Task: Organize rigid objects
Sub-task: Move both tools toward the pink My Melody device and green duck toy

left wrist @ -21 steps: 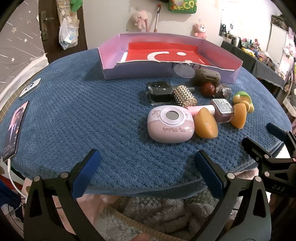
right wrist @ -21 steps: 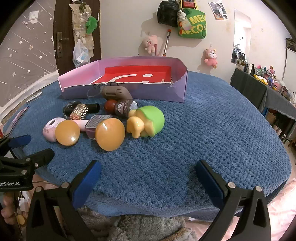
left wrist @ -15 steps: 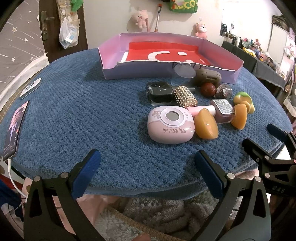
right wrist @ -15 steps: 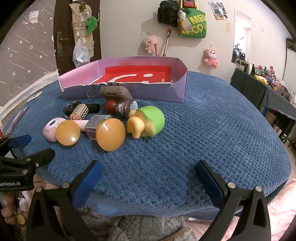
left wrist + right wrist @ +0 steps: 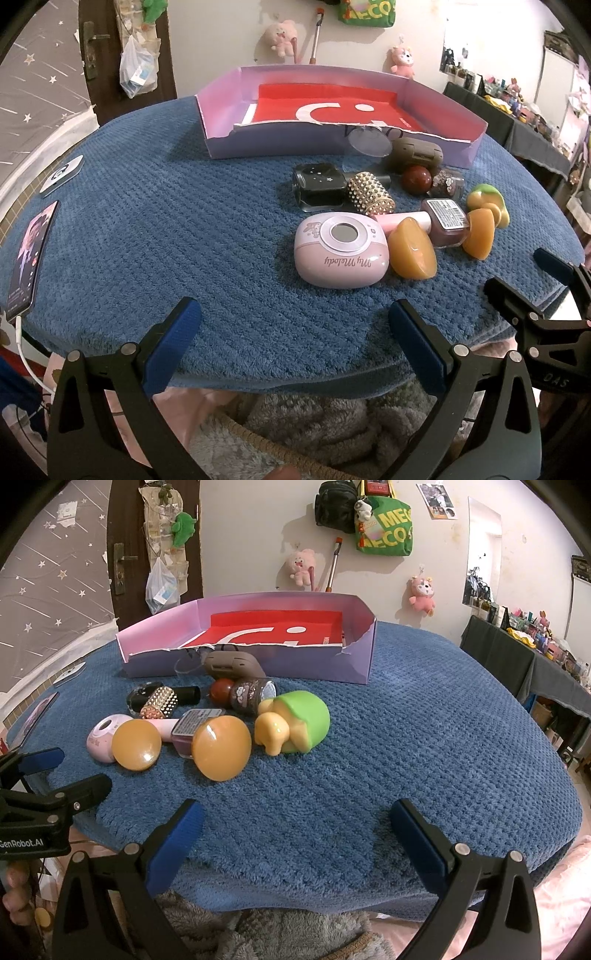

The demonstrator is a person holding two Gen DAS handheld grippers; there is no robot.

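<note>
I am holding my left tongs [image 5: 293,321] and right tongs [image 5: 293,819] fully open and empty at the near edge of the blanket [image 5: 147,229]. Nothing is changing between the recent frames: the objects, among them the pink case [image 5: 341,254], are sitting clustered at one o'clock, outside the box [image 5: 221,110] at twelve. Sorting is not starting yet.

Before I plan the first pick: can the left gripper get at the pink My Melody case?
Probably yes: the left gripper is open, and only bare blue blanket lies before the pink My Melody case.
</note>
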